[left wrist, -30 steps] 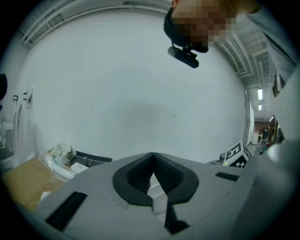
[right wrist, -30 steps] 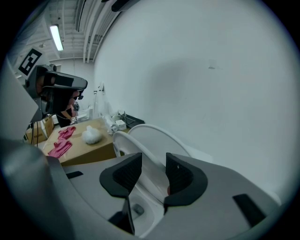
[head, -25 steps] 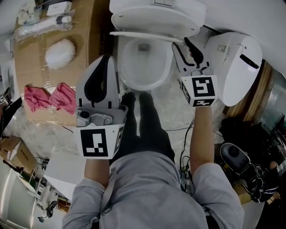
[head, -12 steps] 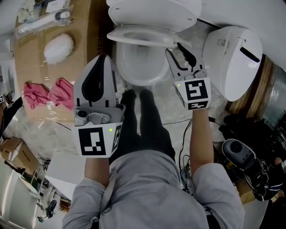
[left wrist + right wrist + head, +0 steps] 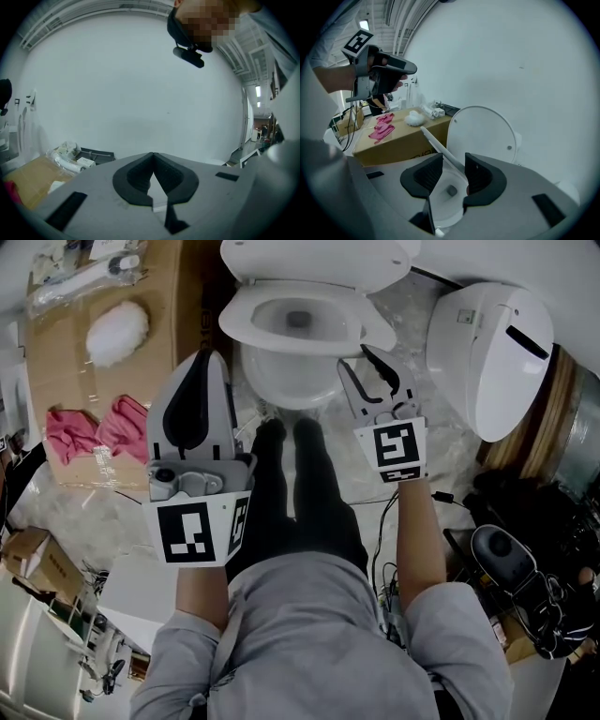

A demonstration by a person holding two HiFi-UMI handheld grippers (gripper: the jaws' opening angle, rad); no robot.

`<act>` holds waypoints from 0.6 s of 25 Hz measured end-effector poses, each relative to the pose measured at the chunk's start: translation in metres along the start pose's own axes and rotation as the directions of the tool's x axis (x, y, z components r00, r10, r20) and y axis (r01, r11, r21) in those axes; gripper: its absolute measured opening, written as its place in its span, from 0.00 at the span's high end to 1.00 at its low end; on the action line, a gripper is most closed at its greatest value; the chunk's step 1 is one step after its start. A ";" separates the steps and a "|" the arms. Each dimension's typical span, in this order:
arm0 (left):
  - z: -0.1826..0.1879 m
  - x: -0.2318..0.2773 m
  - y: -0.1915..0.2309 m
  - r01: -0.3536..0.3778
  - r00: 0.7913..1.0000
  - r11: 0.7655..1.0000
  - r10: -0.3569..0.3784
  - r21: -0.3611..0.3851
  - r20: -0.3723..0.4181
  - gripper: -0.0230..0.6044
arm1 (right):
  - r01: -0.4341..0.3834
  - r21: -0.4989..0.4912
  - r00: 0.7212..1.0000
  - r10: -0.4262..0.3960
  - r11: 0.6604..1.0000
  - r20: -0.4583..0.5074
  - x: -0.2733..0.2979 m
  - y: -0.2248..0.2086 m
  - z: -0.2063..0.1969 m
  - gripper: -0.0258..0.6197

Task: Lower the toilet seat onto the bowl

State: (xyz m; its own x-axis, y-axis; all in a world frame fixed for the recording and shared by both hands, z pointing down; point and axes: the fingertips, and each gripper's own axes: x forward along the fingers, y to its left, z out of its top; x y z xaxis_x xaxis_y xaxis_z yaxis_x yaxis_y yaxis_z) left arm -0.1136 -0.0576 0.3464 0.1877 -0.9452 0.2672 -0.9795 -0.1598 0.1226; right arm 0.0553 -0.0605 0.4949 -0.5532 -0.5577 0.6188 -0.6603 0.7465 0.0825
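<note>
The white toilet stands at the top of the head view. Its seat [image 5: 298,322] hangs part way down over the bowl [image 5: 292,381], and the lid [image 5: 319,261] stays raised behind it. My right gripper [image 5: 373,367] is at the seat's front right edge with its jaws apart. In the right gripper view the seat's thin rim [image 5: 436,143] runs between the fingers of the right gripper [image 5: 453,161]; bowl [image 5: 447,192] shows through the gap, lid [image 5: 483,133] behind. My left gripper [image 5: 208,360] hovers left of the bowl; in its own view the left gripper [image 5: 153,157] is shut on nothing.
A cardboard box [image 5: 178,296] stands left of the toilet with pink cloths [image 5: 94,427] and a white fluffy pad [image 5: 117,332] on it. A second white toilet unit [image 5: 497,352] sits to the right. The person's legs [image 5: 295,493] stand before the bowl. Cables and dark gear [image 5: 506,568] lie lower right.
The seat has swung from nearly upright to part way down. My right gripper has come down and towards me with its edge. The left gripper has shifted only slightly.
</note>
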 end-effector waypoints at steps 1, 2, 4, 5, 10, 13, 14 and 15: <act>-0.002 -0.001 -0.001 0.001 1.000 1.000 -0.001 0.001 -0.002 0.96 | -0.003 -0.001 1.000 0.003 1.000 -0.005 -0.002 0.004 -0.004 0.75; -0.003 -0.002 -0.002 0.002 1.000 1.000 -0.002 0.001 -0.005 0.96 | -0.005 -0.003 1.000 0.005 1.000 -0.009 -0.003 0.008 -0.008 0.75; -0.007 -0.004 -0.005 0.004 1.000 1.000 -0.004 0.002 -0.007 0.96 | -0.012 -0.007 1.000 0.012 1.000 -0.019 -0.006 0.015 -0.016 0.75; -0.008 -0.005 -0.006 0.004 1.000 1.000 -0.004 0.002 -0.008 0.96 | -0.016 -0.009 1.000 0.016 1.000 -0.024 -0.008 0.019 -0.020 0.75; -0.011 -0.005 -0.010 0.012 1.000 1.000 -0.012 -0.001 -0.013 0.96 | -0.030 -0.033 0.998 0.029 0.999 -0.049 -0.012 0.031 -0.035 0.75; -0.015 -0.005 -0.010 0.012 1.000 1.000 -0.013 -0.002 -0.017 0.96 | -0.035 -0.045 0.997 0.032 0.998 -0.067 -0.014 0.037 -0.044 0.75; -0.017 -0.005 -0.010 0.012 1.000 1.000 -0.012 -0.003 -0.020 0.96 | -0.039 -0.050 0.997 0.035 0.998 -0.070 -0.015 0.039 -0.046 0.75; -0.019 -0.005 -0.010 0.011 1.000 1.000 -0.011 -0.003 -0.023 0.96 | -0.044 -0.054 0.997 0.040 0.998 -0.071 -0.016 0.041 -0.048 0.75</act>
State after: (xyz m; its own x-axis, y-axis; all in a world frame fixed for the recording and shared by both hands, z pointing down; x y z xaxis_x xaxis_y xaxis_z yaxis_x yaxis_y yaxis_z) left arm -0.1029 -0.0461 0.3616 0.2003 -0.9365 0.2878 -0.9772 -0.1696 0.1280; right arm 0.0611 -0.0034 0.5263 -0.5418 -0.5006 0.6752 -0.6069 0.7888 0.0978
